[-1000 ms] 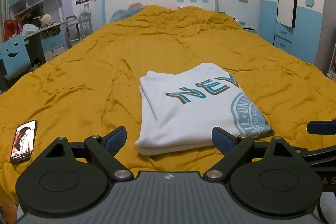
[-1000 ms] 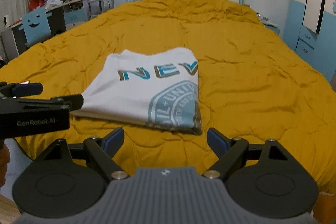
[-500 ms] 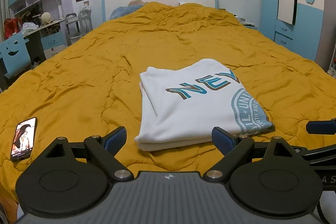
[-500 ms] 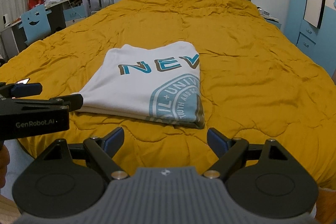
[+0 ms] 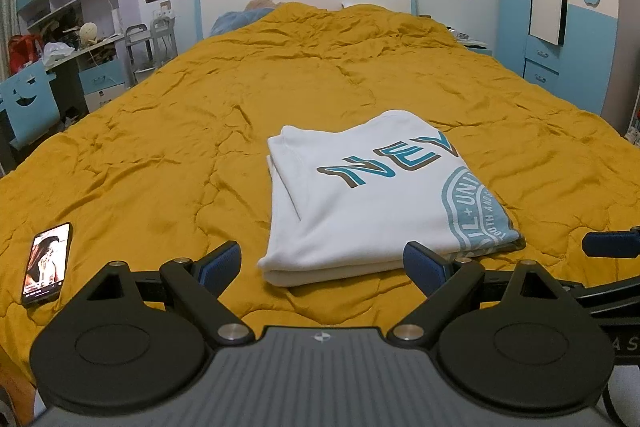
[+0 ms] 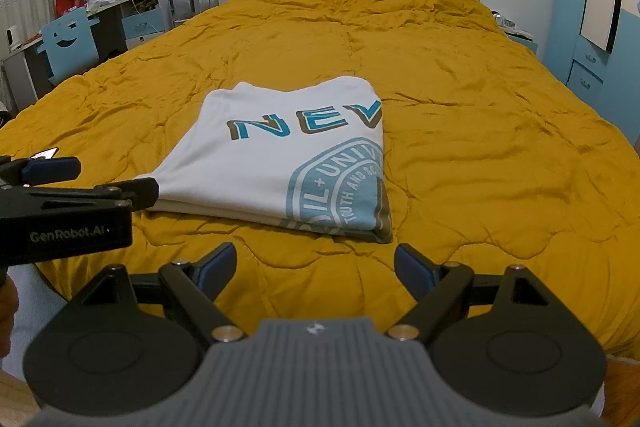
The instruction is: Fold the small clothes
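A white T-shirt (image 5: 372, 203) with blue and brown lettering lies folded into a flat rectangle on the orange quilt; it also shows in the right wrist view (image 6: 288, 155). My left gripper (image 5: 322, 267) is open and empty, just short of the shirt's near edge. My right gripper (image 6: 316, 265) is open and empty, a little back from the shirt's near right corner. The left gripper (image 6: 76, 183) shows from the side in the right wrist view, beside the shirt's near left corner.
The orange quilt (image 5: 280, 87) covers the whole bed. A phone (image 5: 46, 263) with a lit screen lies on the quilt at the near left. A desk, a blue chair (image 6: 70, 43) and shelves stand left of the bed, blue wardrobes (image 5: 576, 7) right.
Both grippers have drawn back slightly and tilted, so the folded shirt sits a little higher in both views. The shirt has not moved. Both grippers stay open.
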Tool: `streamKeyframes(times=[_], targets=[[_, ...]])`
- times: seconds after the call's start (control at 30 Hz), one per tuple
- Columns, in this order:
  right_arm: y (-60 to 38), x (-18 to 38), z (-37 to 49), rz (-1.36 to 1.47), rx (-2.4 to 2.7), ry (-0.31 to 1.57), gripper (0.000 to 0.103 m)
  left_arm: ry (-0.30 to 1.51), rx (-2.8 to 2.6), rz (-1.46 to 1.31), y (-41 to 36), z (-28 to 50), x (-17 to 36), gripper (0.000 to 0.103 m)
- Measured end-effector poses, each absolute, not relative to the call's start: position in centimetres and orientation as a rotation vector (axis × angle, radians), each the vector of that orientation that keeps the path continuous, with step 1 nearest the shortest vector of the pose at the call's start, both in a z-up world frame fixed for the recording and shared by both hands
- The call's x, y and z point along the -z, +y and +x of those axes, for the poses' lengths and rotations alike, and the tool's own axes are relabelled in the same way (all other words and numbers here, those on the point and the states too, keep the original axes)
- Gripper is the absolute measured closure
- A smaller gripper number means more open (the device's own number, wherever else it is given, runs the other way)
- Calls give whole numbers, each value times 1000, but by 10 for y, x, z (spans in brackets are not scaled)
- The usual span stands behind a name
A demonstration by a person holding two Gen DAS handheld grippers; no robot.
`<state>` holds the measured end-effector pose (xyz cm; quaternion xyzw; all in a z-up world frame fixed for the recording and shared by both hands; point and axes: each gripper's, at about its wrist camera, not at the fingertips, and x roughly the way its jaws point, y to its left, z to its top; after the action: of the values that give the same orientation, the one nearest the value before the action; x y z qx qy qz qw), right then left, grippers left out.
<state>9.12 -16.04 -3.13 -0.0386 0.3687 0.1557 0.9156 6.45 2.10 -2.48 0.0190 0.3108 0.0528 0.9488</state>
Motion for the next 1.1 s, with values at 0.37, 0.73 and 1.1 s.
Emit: streamKeyframes(times=[0.37, 0.73, 1.1], targets=[[-161, 33, 91, -77, -320, 763, 21, 633, -108, 38, 20, 64, 25, 0], [-160, 32, 91, -77, -320, 764, 21, 632, -100, 42, 22, 65, 24, 0], [-160, 32, 91, -78, -321, 764, 21, 633, -96, 44, 24, 66, 24, 0]])
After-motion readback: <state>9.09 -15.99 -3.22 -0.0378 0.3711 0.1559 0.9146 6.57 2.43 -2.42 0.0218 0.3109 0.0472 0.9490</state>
